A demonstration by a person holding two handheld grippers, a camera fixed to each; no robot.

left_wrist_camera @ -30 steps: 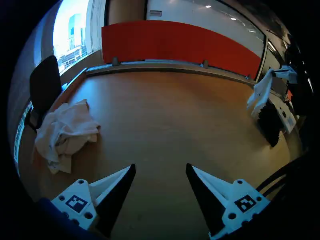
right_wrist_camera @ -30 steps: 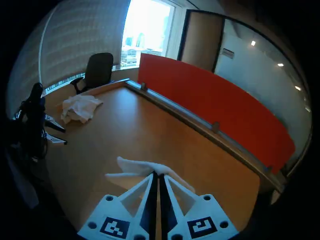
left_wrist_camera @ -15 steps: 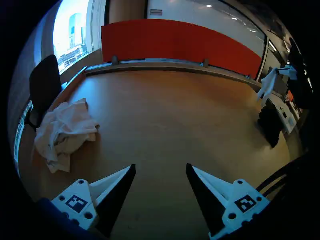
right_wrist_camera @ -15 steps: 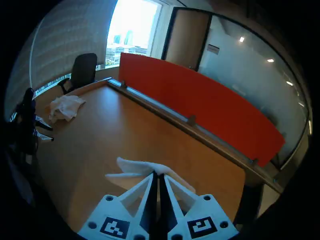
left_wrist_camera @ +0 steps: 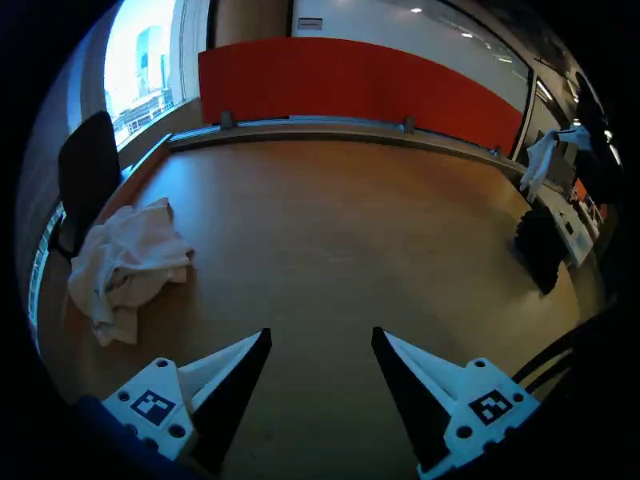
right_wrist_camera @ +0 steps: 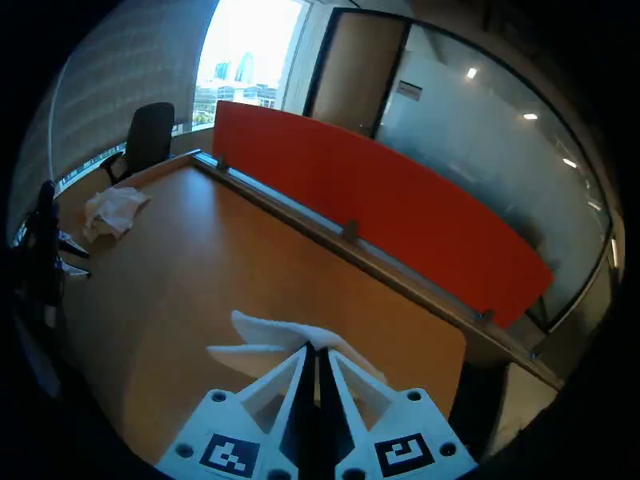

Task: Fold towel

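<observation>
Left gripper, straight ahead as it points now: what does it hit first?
Probably bare tabletop, ahead of the open left gripper; the crumpled towel pile sits off to the side. Depth unclear.

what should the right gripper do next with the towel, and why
Probably lower the towel onto the middle of the table so the left gripper can take a corner. The right gripper is shut on its bunched edge, while the left one is open and holds nothing over the wood.
</observation>
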